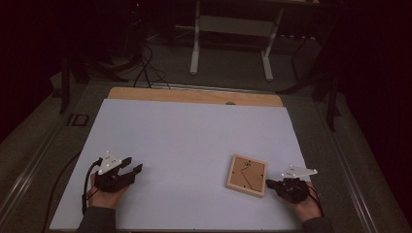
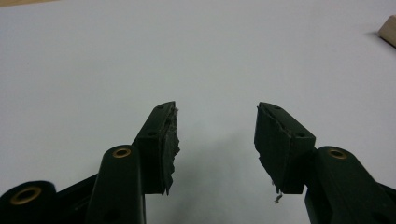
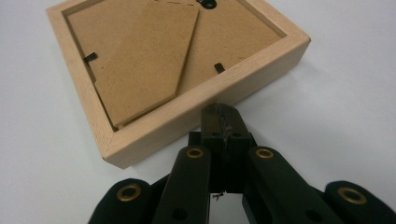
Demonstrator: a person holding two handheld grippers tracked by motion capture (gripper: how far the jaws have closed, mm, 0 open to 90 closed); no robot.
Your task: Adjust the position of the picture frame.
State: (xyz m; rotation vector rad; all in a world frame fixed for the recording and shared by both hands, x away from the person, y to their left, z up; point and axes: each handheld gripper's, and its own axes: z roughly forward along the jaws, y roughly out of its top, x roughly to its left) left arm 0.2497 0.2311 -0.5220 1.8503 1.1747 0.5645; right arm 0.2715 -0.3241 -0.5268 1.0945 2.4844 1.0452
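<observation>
beside right tool, wooden frame, white sheet

Both black grippers, the left gripper and the right gripper, carry a grey three-cornered plate, brass-ringed pivot holes, ragged black pads and trailing black cables, above dark grey sleeves.

Pale smooth wooden picture frame with matt brown fibreboard backing, matt white paper-like tabletop, black plastic fingers with ragged rubbery pads
</observation>
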